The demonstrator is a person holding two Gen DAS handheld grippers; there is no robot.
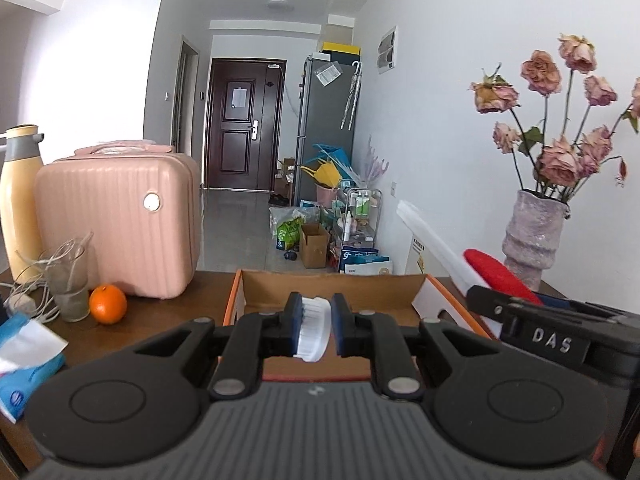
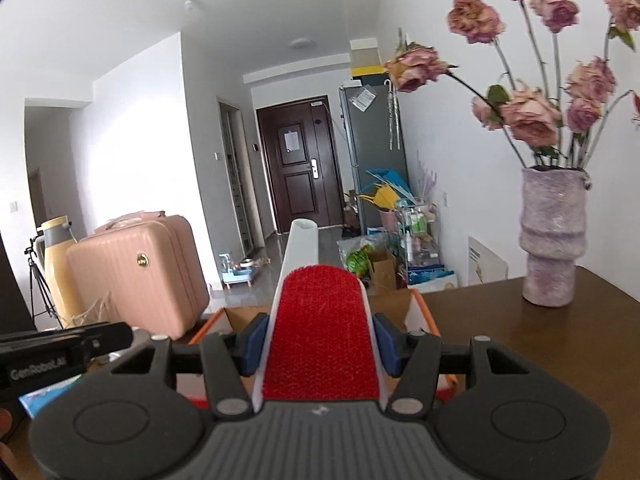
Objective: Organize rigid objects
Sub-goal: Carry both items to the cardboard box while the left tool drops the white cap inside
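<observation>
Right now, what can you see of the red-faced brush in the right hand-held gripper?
The lint brush has a white plastic body, a broad rounded head faced with red velvet-like pile, and a tapering white handle that ends in a hollow tip. The right hand-held gripper clamps the head by its edges with blue pads, red face up, handle pointing forward and upward. It is held above the near end of the open cardboard box on the brown table. Only the pads touch it.

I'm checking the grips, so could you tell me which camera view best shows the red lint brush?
The right wrist view: the red lint brush fills the centre, clamped between the right gripper pads, white handle pointing away. The left wrist view shows only its red tip and handle at the right edge, above the cardboard box.
</observation>
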